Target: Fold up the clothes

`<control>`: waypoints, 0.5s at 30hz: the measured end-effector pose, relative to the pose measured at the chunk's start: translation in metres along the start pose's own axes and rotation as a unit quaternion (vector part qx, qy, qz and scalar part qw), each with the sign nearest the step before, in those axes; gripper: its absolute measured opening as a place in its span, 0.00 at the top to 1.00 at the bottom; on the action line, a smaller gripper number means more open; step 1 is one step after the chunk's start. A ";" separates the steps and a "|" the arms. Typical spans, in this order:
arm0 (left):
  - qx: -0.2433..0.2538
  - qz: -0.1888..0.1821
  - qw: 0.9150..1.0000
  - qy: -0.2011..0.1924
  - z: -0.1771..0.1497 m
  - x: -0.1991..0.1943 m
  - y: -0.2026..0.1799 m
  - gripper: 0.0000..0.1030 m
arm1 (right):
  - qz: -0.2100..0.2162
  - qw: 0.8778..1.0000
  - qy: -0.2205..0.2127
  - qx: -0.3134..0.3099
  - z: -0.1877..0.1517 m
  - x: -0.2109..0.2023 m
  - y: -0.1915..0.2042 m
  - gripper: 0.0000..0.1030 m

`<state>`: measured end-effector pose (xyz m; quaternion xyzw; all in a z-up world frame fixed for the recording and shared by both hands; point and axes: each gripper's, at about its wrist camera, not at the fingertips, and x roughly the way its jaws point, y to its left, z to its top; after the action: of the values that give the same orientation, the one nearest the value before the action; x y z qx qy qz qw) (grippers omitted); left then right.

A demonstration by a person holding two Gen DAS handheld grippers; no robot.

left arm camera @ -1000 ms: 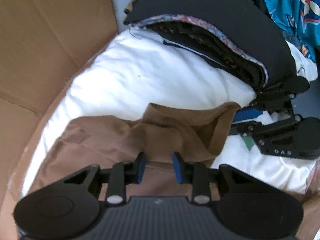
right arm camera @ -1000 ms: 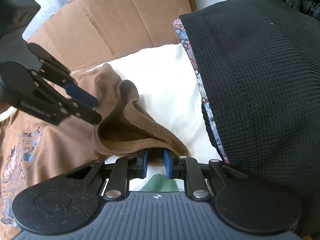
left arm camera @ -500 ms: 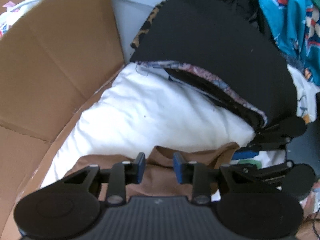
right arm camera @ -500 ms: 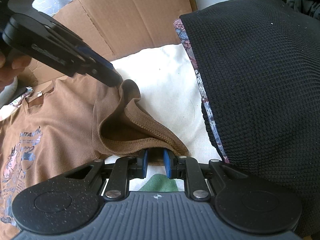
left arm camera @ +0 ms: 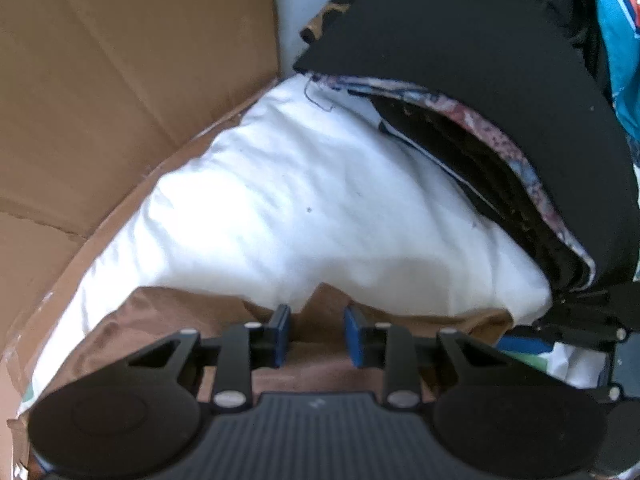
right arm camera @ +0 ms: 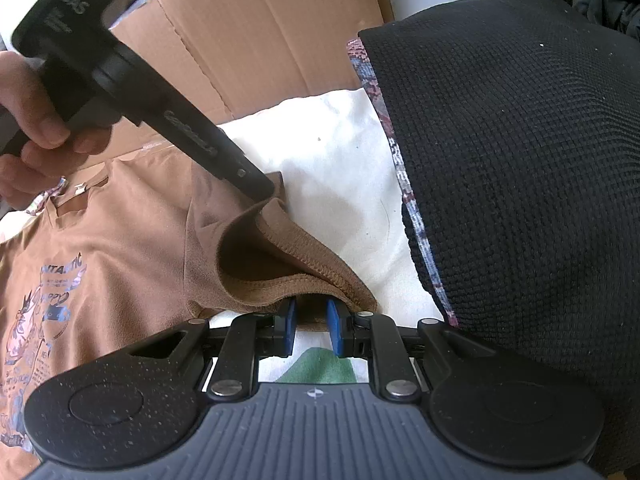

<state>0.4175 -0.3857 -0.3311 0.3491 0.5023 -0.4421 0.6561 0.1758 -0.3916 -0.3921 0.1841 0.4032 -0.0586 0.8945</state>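
A brown T-shirt (right arm camera: 120, 248) with a blue print lies spread on white bedding (right arm camera: 340, 168). Its sleeve (right arm camera: 280, 276) stands up in a loop. My right gripper (right arm camera: 311, 326) is shut on the sleeve's hem at its near end. My left gripper (left arm camera: 317, 330) shows in the right wrist view (right arm camera: 256, 188) as a black arm with its tips down on the far end of the sleeve. In the left wrist view its blue pads (left arm camera: 280, 328) stand apart with brown cloth (left arm camera: 312, 320) between them; I cannot tell whether it grips.
A stack of folded clothes topped by a black knit (right arm camera: 520, 180) lies close on the right. A cardboard sheet (right arm camera: 260, 40) stands behind the bedding. More clothes, one teal (left arm camera: 620, 32), lie at the far right. A hand (right arm camera: 36, 120) holds the left gripper.
My left gripper has swung from low beside the sleeve to above it and come down on its far end. The right gripper has held still on the hem.
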 end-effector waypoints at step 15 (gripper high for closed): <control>0.017 -0.037 0.997 -0.073 0.002 -0.039 0.018 0.98 | 0.003 1.000 -0.004 -0.004 -0.002 -0.001 -0.001 0.78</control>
<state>0.4307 -0.3718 -0.2932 0.3083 0.4580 -0.4987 0.6682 0.1733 -0.3918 -0.3934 0.1813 0.3989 -0.0547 0.8972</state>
